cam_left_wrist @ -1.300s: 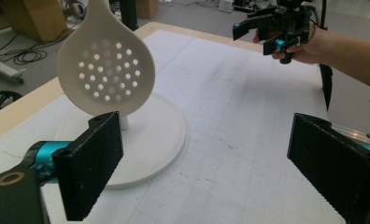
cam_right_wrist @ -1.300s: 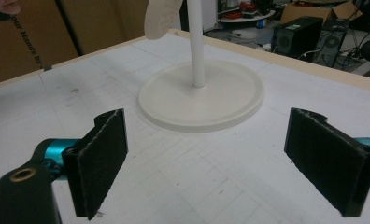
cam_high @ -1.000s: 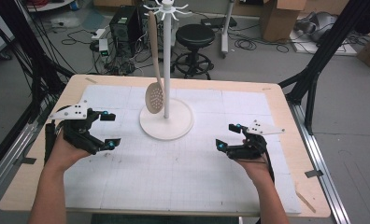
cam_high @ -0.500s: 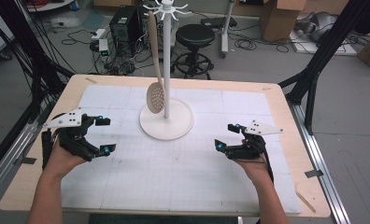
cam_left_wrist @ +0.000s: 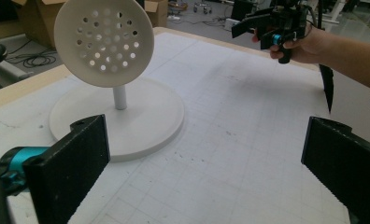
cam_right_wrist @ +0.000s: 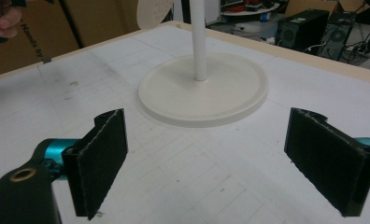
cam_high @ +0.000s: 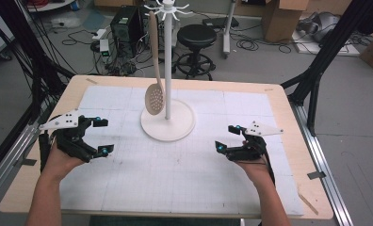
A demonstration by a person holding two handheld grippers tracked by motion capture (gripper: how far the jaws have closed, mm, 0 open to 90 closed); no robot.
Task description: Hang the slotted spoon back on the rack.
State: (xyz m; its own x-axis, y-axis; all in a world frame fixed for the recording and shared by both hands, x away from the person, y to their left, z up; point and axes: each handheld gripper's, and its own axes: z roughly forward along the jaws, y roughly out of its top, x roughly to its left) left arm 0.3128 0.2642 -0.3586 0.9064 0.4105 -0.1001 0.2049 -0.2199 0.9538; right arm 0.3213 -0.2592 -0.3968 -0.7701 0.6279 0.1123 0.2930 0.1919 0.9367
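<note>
The slotted spoon (cam_right_wrist: 156,11) is cut off by the top edge of the right gripper view, the stand (cam_left_wrist: 120,114) pole is largely hidden behind the spoon's bowl in the left gripper view, and the stand's top hooks are clipped in the high view.

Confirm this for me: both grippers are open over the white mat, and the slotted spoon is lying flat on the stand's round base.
One thing is wrong: the slotted spoon is not lying on the round base. It hangs upright from a hook at the top of the stand, its perforated head clear of the base, as the high view shows. The left gripper and right gripper are indeed open over the white mat.
</note>
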